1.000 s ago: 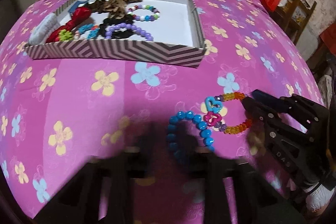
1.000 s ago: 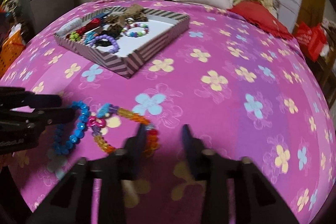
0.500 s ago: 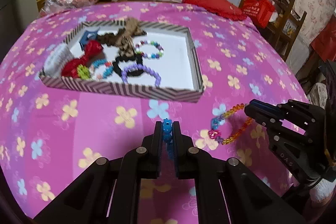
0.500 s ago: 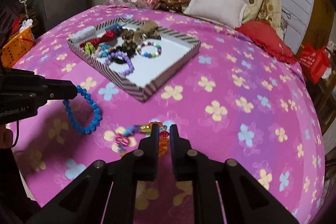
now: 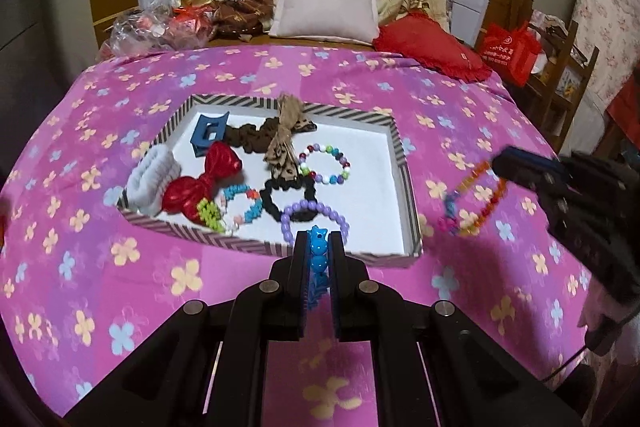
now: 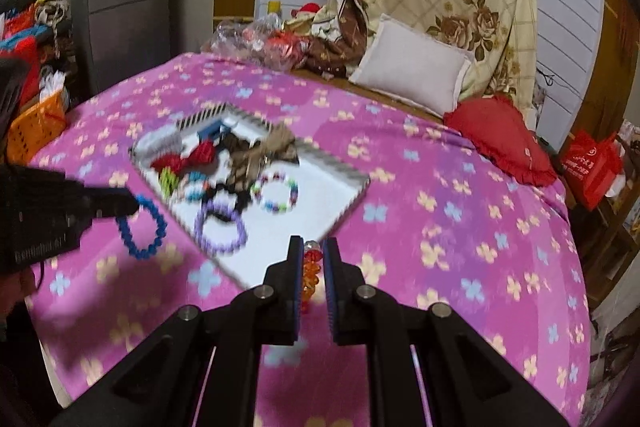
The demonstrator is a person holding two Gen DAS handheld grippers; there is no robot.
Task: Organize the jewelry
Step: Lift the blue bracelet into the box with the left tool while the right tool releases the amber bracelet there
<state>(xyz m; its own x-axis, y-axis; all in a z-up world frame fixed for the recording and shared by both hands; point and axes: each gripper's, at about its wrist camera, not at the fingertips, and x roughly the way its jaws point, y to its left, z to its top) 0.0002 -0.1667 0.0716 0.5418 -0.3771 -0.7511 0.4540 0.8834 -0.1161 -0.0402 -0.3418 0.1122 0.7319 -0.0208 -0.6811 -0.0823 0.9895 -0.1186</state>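
Note:
My left gripper (image 5: 318,243) is shut on a blue bead bracelet (image 5: 318,251), held above the bed just before the near wall of the striped tray (image 5: 412,223); the bracelet hangs as a loop in the right wrist view (image 6: 142,227). My right gripper (image 6: 311,247) is shut on an orange and multicoloured bead bracelet (image 6: 310,271), which dangles to the right of the tray in the left wrist view (image 5: 476,203). The tray holds a purple bracelet (image 5: 316,213), a multicoloured bracelet (image 5: 326,165), a red bow (image 5: 200,187) and several hair ties.
The pink flowered bedspread (image 5: 120,267) covers the bed. A white pillow (image 5: 326,7) and a red cushion (image 5: 430,45) lie at the far end. An orange basket (image 6: 36,123) stands left of the bed, a red bag (image 6: 596,167) at the right.
Both grippers closed on their bracelets and lifted them off the bedspread. Both have risen and moved toward the tray.

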